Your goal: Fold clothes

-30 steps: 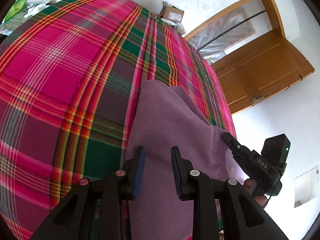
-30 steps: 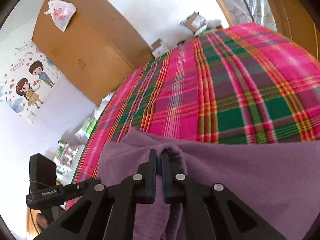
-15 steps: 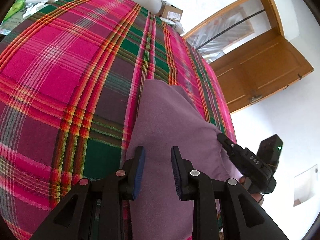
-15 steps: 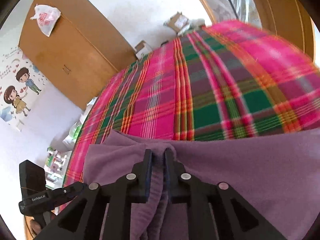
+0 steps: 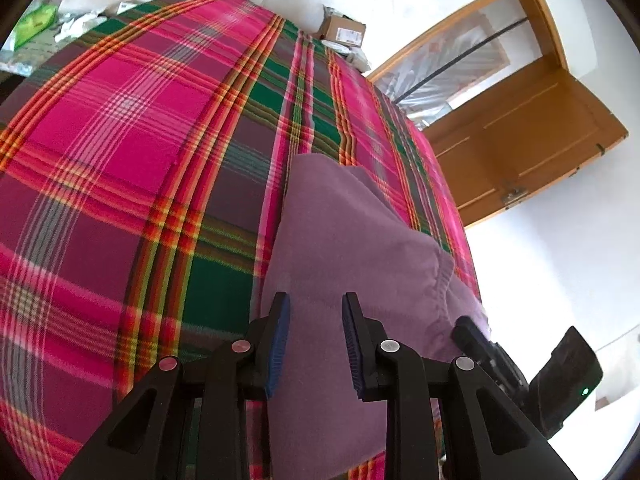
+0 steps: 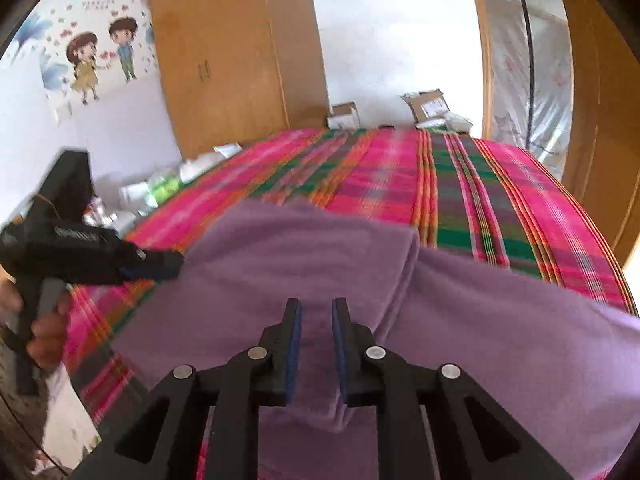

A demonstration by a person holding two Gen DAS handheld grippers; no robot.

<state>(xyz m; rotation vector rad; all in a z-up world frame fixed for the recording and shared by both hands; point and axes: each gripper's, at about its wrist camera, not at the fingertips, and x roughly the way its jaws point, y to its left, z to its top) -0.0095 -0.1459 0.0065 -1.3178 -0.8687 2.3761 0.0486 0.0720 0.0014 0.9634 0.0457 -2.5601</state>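
Purple garment (image 5: pixel 344 240) spread on the plaid bedspread (image 5: pixel 132 152), partly folded, one layer lapped over another with a straight folded edge running up the middle as seen from the right wrist camera (image 6: pixel 304 248). Landmark for all that follows: this garment.

Left gripper (image 5: pixel 314 340) poised over the garment's near side, jaws parted to a middling gap, blue pads clear of the cloth, nothing pinched. Seen from the right wrist view, same gripper (image 6: pixel 160 266) at the garment's left edge, tip just at the purple cloth, a hand (image 6: pixel 44 332) wrapped round its handle.

Right gripper (image 6: pixel 316 344) above the garment's near middle, beside the folded edge, jaws narrowly apart, having just been opening; purple cloth visible through the gap but lying below the pads, not clamped. From the left wrist view, right gripper (image 5: pixel 476 340) at the garment's right hem, close by a stitched edge.

Beyond the garment's far end: cardboard boxes (image 6: pixel 430 106) and a wooden wardrobe (image 6: pixel 236 56). To the garment's right, past the bed: a wooden door (image 5: pixel 528 136). On the wall to the left of the wardrobe: a cartoon sticker of two children (image 6: pixel 102 60).
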